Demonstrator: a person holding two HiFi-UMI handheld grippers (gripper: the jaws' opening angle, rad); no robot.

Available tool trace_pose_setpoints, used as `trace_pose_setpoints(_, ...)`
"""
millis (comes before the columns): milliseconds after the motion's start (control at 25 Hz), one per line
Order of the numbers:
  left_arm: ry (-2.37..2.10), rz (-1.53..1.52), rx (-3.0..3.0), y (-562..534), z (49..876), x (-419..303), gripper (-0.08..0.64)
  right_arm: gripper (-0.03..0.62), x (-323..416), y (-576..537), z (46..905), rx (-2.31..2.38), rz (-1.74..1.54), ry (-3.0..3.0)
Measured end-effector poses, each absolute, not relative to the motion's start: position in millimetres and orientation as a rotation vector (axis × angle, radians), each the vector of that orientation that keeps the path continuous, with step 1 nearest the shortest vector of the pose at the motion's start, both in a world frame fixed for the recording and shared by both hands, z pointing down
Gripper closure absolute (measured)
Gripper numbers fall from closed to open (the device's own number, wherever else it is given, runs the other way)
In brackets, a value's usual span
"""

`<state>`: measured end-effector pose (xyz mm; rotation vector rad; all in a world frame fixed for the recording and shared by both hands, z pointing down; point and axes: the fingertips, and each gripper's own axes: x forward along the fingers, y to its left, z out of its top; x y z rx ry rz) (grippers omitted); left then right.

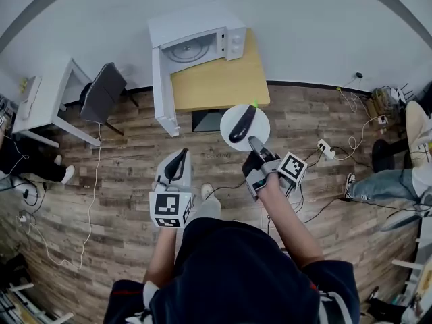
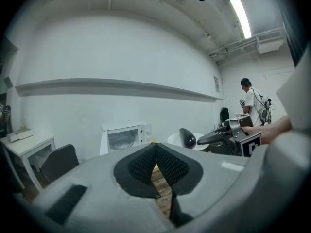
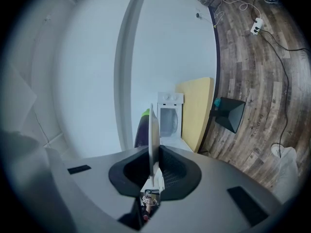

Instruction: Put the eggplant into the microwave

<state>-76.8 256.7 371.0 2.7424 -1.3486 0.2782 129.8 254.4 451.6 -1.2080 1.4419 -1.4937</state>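
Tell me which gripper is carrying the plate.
The right gripper: its fingers clamp the rim of the white plate bearing the eggplant. The left gripper holds nothing.

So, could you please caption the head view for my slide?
Right gripper holds plate with eggplant; microwave stands open ahead.

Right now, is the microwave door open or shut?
Open: the door of the microwave stands swung out from its front, and the turntable inside shows in the head view.

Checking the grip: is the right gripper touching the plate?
Touching. The right gripper view shows the right gripper closed on the plate, seen edge-on, with no gap on either side.
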Motion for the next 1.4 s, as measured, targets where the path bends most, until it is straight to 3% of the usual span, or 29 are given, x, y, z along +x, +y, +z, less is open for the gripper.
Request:
trace_pose_setpoints(840, -1.252, 0.234, 2.780, 112.4, 364.3, -102.2, 0.545, 0.565, 82.7, 116.1, 450.1, -1.210, -1.511, 1.408)
trace_pose_setpoints(1400, -1.245, 0.239, 2.760, 50.1, 371.8, -94.3, 0.545, 0.565, 88.9, 46.5, 454.2, -1.214, -1.529, 1.404)
